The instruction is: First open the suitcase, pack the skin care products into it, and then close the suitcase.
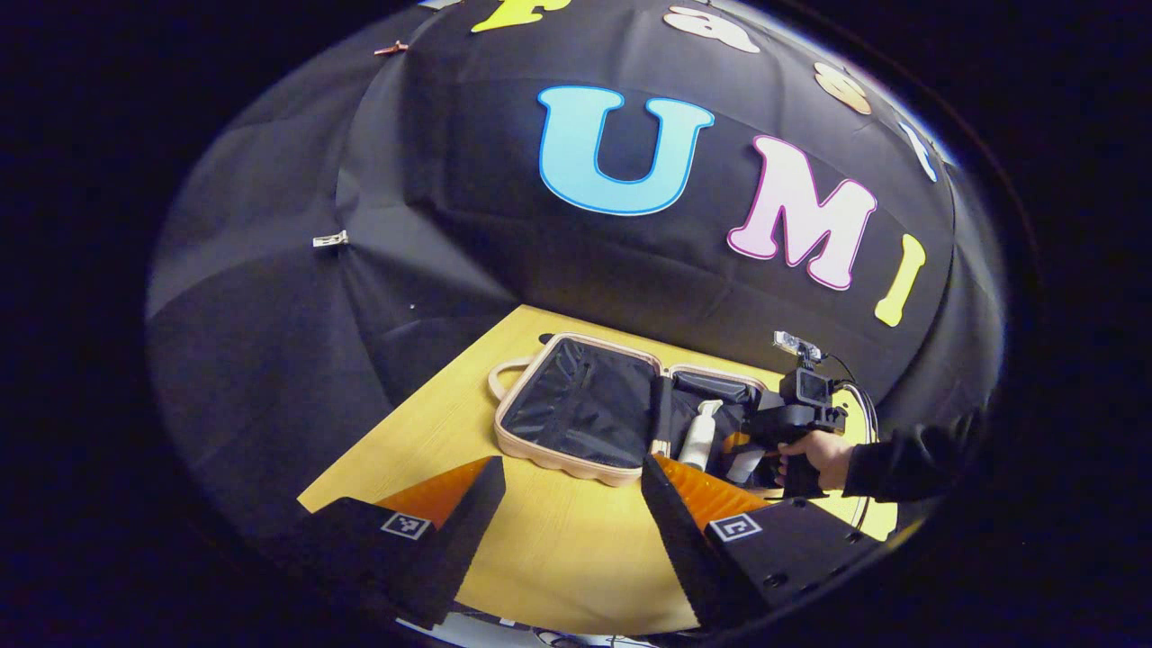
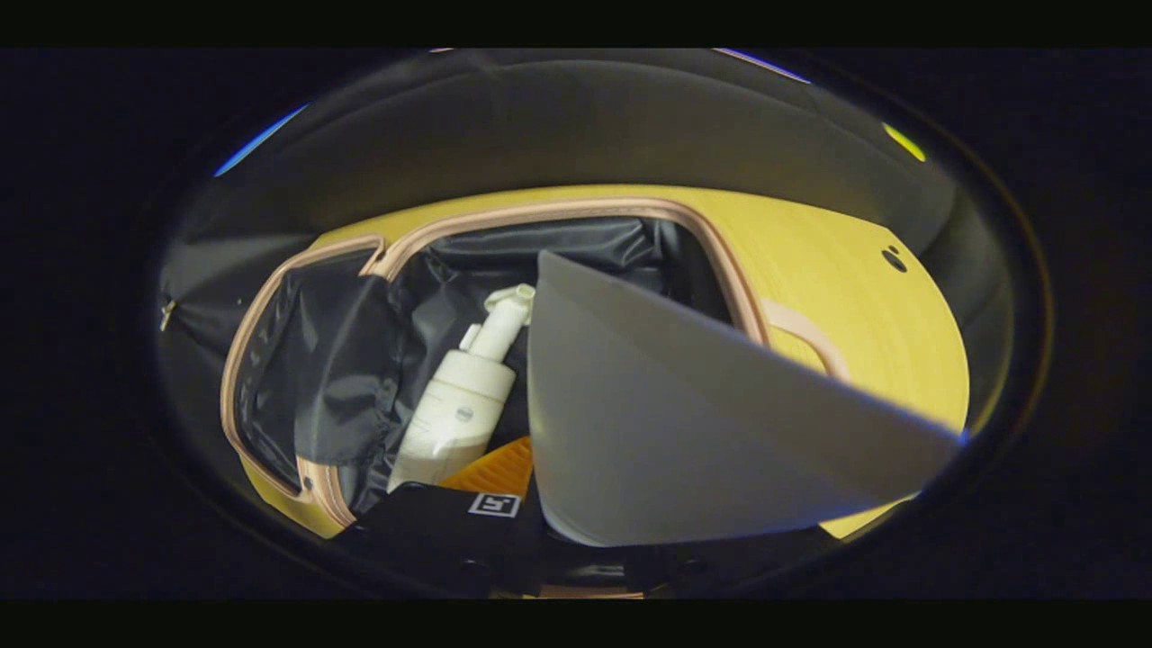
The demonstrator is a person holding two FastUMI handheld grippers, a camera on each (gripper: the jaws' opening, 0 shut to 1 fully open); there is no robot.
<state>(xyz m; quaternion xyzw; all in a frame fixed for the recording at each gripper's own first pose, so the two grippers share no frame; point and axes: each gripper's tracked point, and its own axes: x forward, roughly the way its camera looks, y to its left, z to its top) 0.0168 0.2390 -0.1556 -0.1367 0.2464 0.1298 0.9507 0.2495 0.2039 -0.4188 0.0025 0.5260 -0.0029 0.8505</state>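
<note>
Yellow wood-grain bench (image 1: 558,540) carries the suitcase (image 1: 576,409), lying open and flat with its pale pink rim up and black lining showing in both halves. In the left gripper view the left claw (image 1: 571,504) hovers above the bench at 6 o'clock, its two fingers spread wide with nothing between them, well apart from the suitcase at 12 o'clock of them. A white pump bottle (image 1: 700,436) lies in the suitcase's half toward 3 o'clock. Just beside it, a hand (image 1: 814,454) in a dark sleeve holds the right claw (image 1: 742,459) low over that half. In the right gripper view the pump bottle (image 2: 463,405) rests on the black lining at 9 o'clock of a pale grey tube (image 2: 684,423), which the right claw (image 2: 576,504) grips at its lower end; the tube hangs tilted over the suitcase (image 2: 270,306) interior.
</note>
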